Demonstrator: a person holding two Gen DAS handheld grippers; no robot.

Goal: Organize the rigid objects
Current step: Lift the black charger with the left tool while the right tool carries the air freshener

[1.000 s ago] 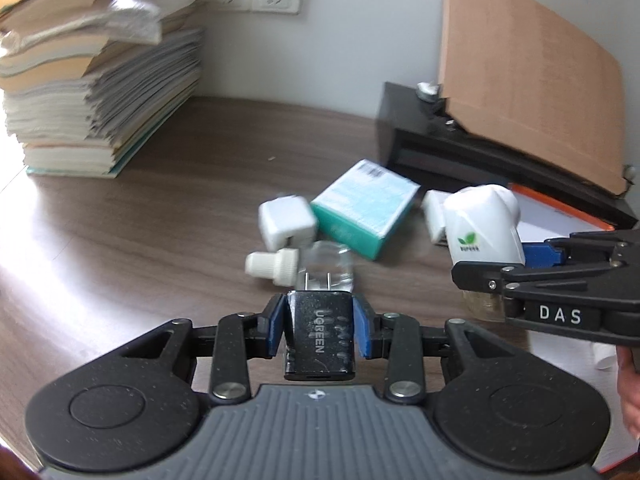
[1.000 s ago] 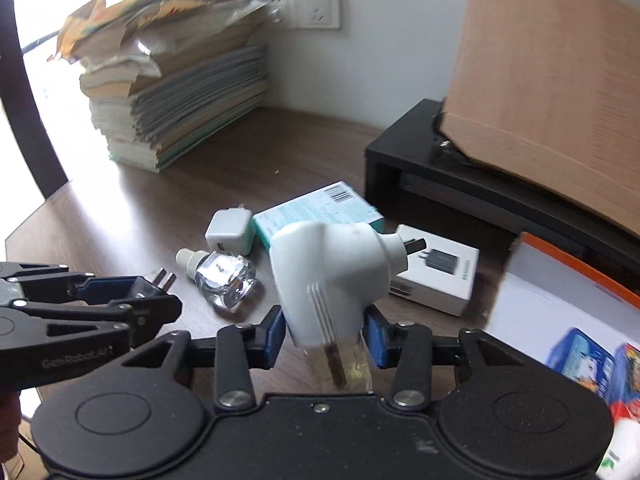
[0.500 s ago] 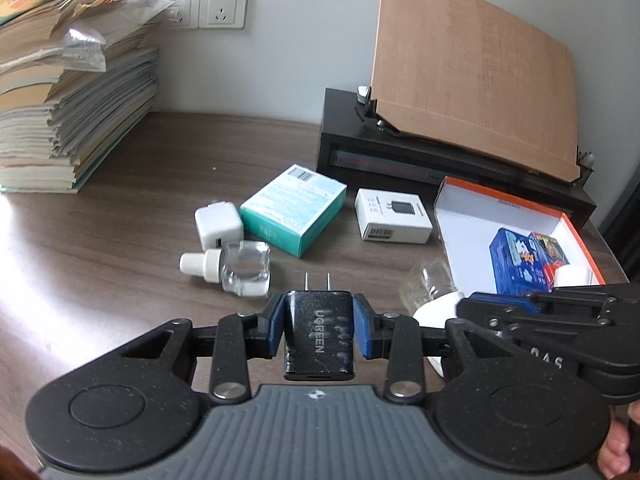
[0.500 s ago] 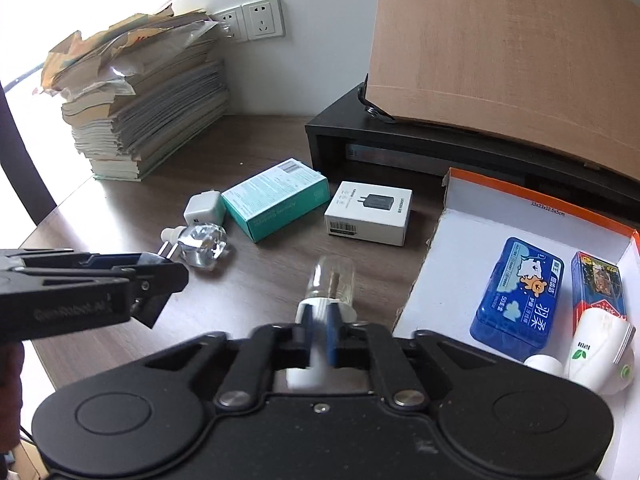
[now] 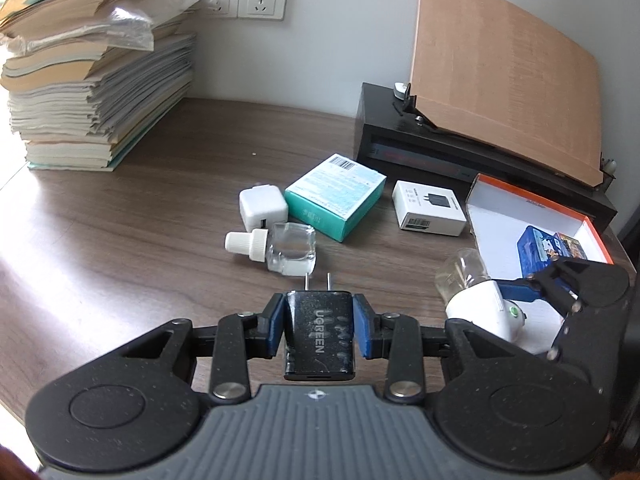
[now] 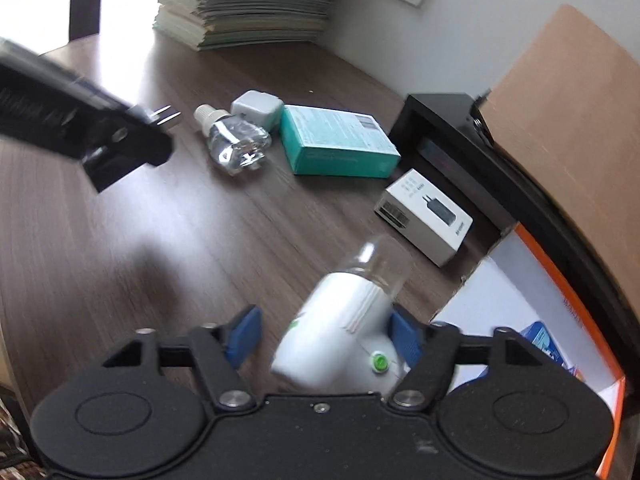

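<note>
Risk sits with our right tool [image 6: 322, 338]: its jaws have just been opening around the white plug-in vaporizer [image 6: 340, 332] on the tabletop [image 6: 140, 240] beside the orange-rimmed box [image 6: 568, 292], so it may roll; our left tool [image 5: 319, 330] grips the black UGREEN charger [image 5: 319, 336] firmly

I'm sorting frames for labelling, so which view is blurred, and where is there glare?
Left wrist view: sharp, with fisheye bending at the edges and window glare whitening the table at far left. Right wrist view: motion-smeared, worst on the left gripper and the white plug-in device; top left is blown out.
</note>
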